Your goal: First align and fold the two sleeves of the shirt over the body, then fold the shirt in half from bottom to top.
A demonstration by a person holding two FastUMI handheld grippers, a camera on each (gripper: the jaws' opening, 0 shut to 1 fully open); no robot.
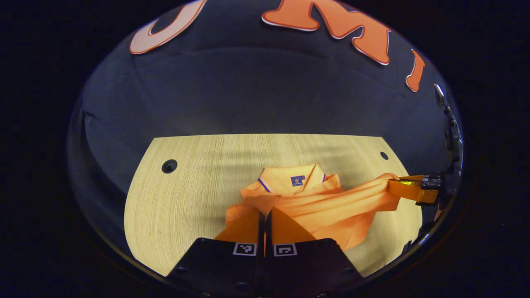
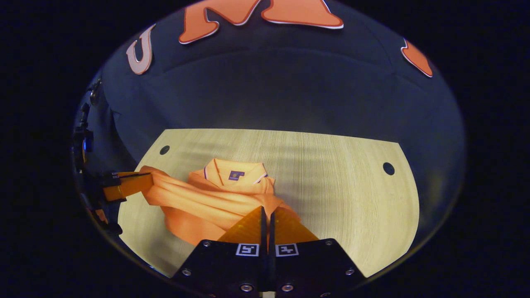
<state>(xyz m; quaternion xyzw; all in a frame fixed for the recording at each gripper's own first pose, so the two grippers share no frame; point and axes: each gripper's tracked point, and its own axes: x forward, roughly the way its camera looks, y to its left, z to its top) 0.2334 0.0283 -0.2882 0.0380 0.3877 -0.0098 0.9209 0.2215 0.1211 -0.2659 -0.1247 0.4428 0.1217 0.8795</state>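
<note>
Shirt (image 1: 314, 203) bunched on table (image 1: 186, 198) — both tools seemingly pinching it.

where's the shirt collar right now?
The collar faces the table's far edge, mid-table in the left gripper view and left of centre in the right gripper view, just beyond the bunched shirt both grippers pinch.

An orange polo shirt (image 1: 314, 207) (image 2: 207, 203) is lying bunched on the pale wooden worktop (image 1: 186, 198), collar facing up with a small purple tag inside. Its fabric is stretching in long folds between two lifted, pinched ends.
</note>
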